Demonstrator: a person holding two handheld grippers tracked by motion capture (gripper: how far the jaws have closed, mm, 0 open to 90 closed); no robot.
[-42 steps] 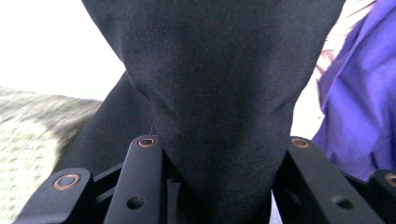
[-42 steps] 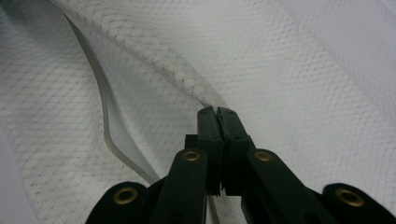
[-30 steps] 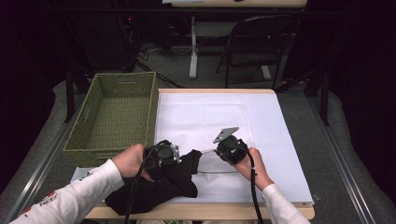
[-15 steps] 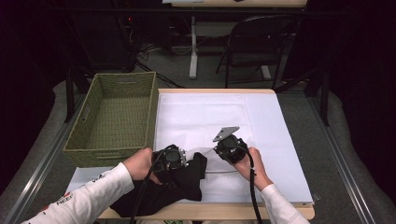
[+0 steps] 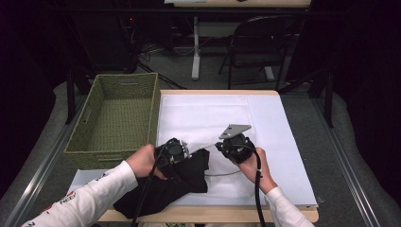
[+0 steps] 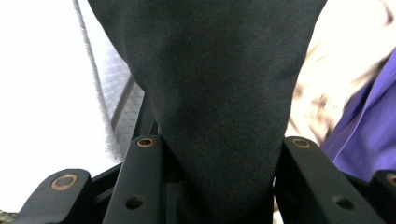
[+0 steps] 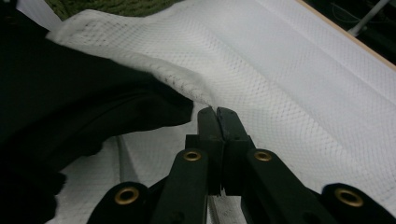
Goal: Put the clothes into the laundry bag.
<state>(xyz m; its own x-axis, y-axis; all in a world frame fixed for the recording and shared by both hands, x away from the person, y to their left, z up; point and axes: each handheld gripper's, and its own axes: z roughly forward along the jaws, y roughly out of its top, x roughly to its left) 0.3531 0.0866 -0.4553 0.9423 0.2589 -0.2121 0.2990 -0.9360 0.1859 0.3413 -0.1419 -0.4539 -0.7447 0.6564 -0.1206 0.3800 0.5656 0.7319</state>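
hidden: left gripper (image 6: 210,154) jaw tips, behind black cloth (image 6: 210,70) | blurred: purple patch (image 6: 369,135)

A lab or recording workroom: a plain wooden desk (image 5: 283,94) stands on grey carpet (image 5: 340,156) ringed by black curtains (image 5: 369,56), with a folding chair (image 5: 257,52), a bare table leg (image 5: 195,52) and loose cables (image 5: 156,52) behind.

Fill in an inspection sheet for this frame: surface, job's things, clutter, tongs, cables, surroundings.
Surface: wooden table under a white sheet.
Job's things: black fabric garment at the near edge; white mesh laundry bag flat, one edge lifted.
Clutter: green woven basket at left.
Tongs: left tongs clamped on the garment; right tongs shut on the mesh bag's edge.
Cables: black cable trails from the right tongs.
Surroundings: dark folding chair behind the table.
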